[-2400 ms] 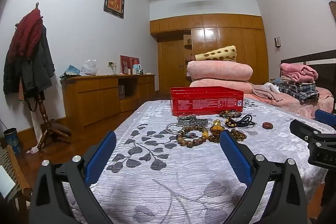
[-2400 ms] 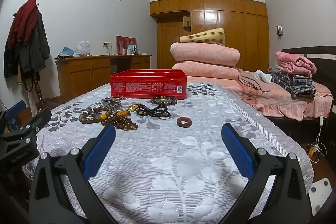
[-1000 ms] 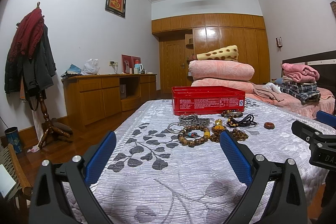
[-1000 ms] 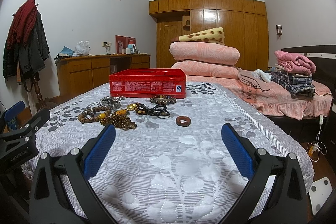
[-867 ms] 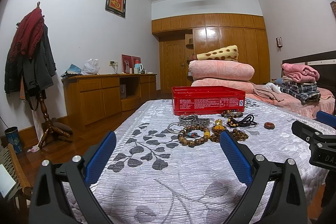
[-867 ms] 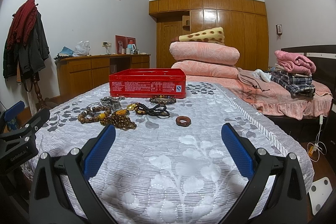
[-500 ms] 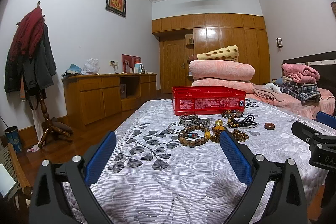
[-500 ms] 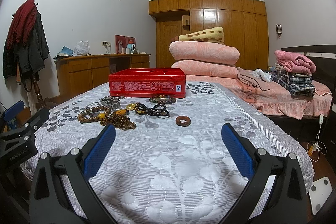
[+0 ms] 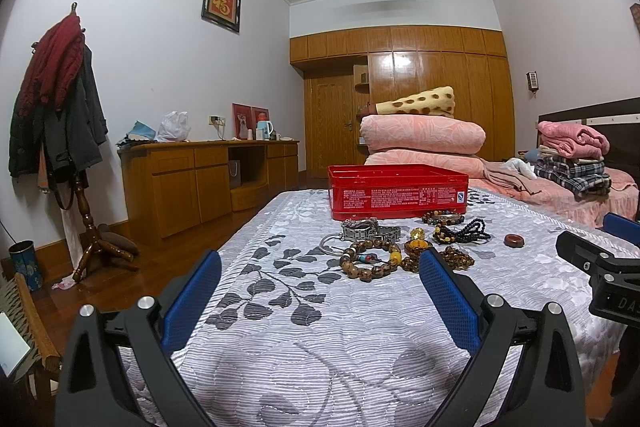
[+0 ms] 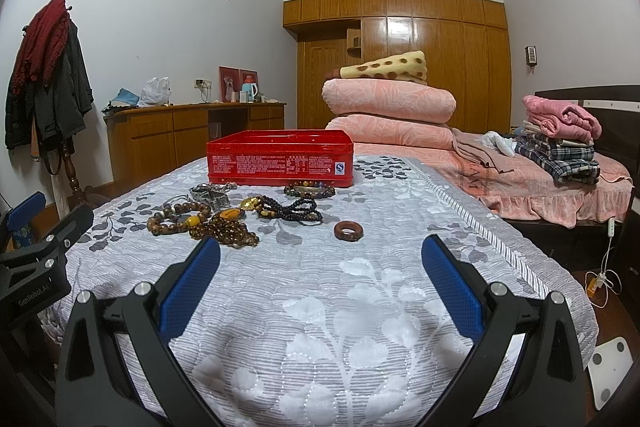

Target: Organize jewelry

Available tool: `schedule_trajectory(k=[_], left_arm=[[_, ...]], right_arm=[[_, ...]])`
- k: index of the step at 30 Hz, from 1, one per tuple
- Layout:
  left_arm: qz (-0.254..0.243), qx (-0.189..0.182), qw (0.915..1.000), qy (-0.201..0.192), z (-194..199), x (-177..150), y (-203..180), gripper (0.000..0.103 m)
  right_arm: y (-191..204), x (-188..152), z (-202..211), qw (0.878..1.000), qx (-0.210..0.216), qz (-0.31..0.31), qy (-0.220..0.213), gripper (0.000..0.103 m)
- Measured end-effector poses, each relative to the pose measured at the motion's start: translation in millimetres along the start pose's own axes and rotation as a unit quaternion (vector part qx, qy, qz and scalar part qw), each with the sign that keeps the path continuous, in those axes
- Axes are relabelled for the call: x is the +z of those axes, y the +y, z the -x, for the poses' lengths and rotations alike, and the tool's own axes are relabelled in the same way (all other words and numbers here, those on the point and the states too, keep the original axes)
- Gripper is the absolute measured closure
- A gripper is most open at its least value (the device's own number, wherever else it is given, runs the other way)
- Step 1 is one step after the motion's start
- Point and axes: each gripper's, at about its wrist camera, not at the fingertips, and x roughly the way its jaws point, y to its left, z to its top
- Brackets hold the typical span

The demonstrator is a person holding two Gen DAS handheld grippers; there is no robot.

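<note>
A red tin box stands open-topped on the grey leaf-patterned bedspread. In front of it lies a heap of jewelry: a brown bead bracelet, a metal watch, a dark bead strand and a brown ring apart to the right. My left gripper is open, low over the near bedspread, short of the heap. My right gripper is open too, with the ring just beyond its gap.
Folded pink quilts and a spotted pillow are stacked behind the box. Folded clothes lie on the pink bed at right. A wooden sideboard and a coat stand line the left wall. The bedspread's edge drops off on both sides.
Both grippers stay open and nearly still; the views have crept only slightly. The jewelry and box have not moved.
</note>
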Motion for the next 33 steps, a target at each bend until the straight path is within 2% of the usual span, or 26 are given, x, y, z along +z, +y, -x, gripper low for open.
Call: schedule_trajectory(k=[24, 33], left_arm=[[0.001, 0.0, 1.0, 0.003, -1.4, 0.4, 2.0, 0.006], [0.01, -0.005, 0.9987, 0.05, -19.3, 14.1, 15.8, 0.006]], right_arm=[[0.3, -0.7, -0.9, 1.0, 0.001, 0.0, 0.002, 0.005], [-11.9, 10.4, -15.5, 1.0, 0.004, -0.001, 0.028, 0.005]])
